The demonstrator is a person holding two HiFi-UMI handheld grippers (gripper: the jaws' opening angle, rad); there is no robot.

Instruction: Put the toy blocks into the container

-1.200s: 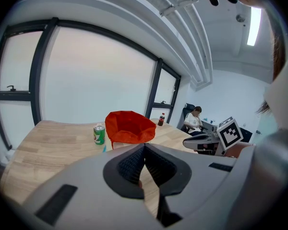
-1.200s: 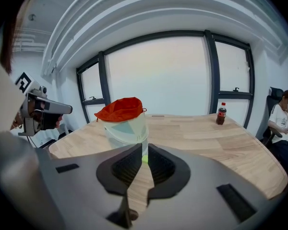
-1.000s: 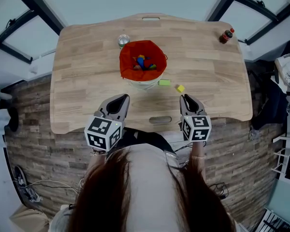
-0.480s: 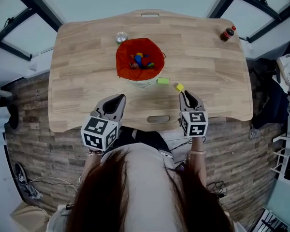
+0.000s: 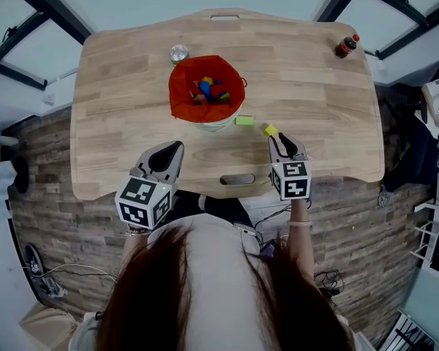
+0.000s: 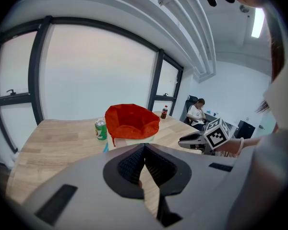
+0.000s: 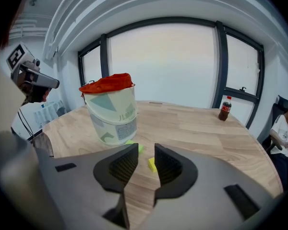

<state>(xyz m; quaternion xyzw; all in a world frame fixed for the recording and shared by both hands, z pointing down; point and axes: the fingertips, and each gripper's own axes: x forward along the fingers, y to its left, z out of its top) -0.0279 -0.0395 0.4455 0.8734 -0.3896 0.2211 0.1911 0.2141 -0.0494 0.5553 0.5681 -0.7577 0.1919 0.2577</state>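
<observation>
Wood-grain table (image 5: 314, 108) bears small yellow block (image 5: 271, 130), red-lined round container (image 5: 181, 97).

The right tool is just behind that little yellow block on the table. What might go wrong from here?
The right tool has just been opening its jaws, nothing between them yet. The gap looks narrow, so a jaw may nudge the yellow block away instead of straddling it. The green block and container are close by, so a pushed block could slide against them.
</observation>
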